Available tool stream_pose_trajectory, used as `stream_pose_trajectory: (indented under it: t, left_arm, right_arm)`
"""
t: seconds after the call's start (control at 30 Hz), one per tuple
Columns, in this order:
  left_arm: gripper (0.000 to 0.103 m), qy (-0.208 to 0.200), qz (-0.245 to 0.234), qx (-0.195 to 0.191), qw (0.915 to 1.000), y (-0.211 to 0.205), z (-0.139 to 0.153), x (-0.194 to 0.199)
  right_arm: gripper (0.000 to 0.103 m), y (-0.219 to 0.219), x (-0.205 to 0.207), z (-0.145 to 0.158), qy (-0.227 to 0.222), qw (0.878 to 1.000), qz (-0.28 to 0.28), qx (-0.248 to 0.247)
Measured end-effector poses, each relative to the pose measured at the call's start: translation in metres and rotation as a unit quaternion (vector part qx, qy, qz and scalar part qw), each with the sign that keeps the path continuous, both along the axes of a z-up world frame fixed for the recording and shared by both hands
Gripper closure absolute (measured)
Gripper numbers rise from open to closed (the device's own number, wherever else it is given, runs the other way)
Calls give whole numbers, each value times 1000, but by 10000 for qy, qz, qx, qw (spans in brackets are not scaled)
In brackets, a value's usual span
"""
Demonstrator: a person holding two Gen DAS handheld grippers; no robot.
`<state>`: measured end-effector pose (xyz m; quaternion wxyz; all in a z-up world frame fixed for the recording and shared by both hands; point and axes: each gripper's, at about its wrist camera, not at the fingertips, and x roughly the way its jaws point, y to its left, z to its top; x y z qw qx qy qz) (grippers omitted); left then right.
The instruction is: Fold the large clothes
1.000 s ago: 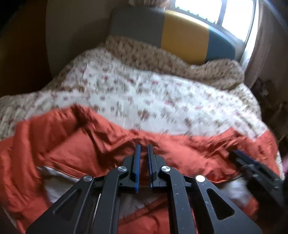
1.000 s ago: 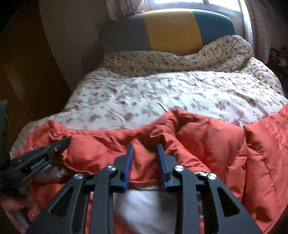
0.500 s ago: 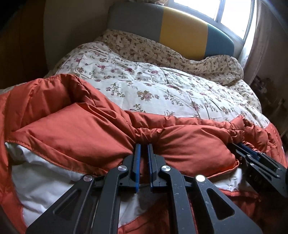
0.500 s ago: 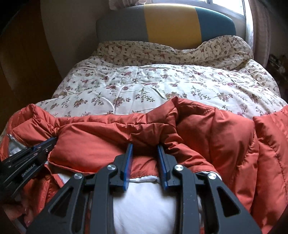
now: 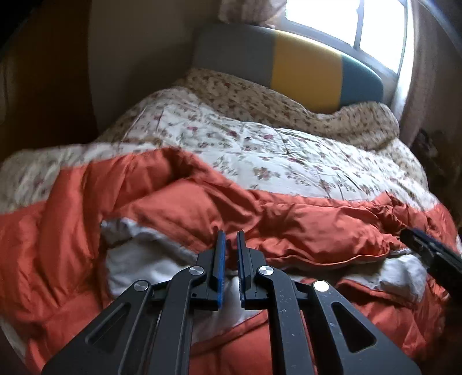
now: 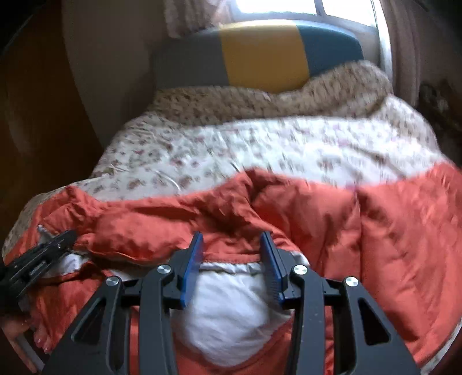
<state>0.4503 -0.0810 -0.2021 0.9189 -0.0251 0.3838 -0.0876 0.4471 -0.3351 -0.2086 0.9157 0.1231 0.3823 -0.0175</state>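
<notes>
orange jacket [image 5: 288, 219] lies crosswise on the bed [image 5: 260, 144], lining up.

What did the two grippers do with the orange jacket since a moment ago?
The right gripper has just been opening; its pads now stand apart from the orange jacket fold they pinched, letting it go. The left gripper stays shut on the jacket's edge. The jacket is still on the flowery quilt.

floral quilt [image 5: 260, 144] over bed; grey-yellow-teal headboard [image 5: 306, 75]; bright window [image 5: 346, 23] behind.
</notes>
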Motion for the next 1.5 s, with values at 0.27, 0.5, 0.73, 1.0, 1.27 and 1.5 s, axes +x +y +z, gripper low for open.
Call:
stream_pose_trajectory:
  t: [0.27, 0.5, 0.73, 1.0, 1.27, 1.5]
  left_arm:
    - [96, 118, -3, 147, 9998, -5, -16, 6]
    - [96, 79, 4, 64, 9999, -2, -16, 5]
    - [96, 50, 9, 119, 9999, -2, -14, 2]
    - [93, -15, 99, 313, 9995, 2, 2, -19]
    - [3, -657, 991, 456, 9919, 38, 33, -52]
    - [3, 231, 1475, 989, 9838, 64, -2, -40]
  right_arm:
    - [62, -4, 4, -8, 154, 9997, 46, 201]
    - [47, -67, -66, 56, -904, 9927, -453, 664]
    - [30, -193, -108, 56, -693, 9758, -2060, 253]
    - [30, -310, -116, 4, 93, 9431, -3250, 692]
    - [41, -348, -106, -8, -69, 9362, -3334, 1109]
    - [92, -349, -99, -8, -242, 9342, -3332, 1248]
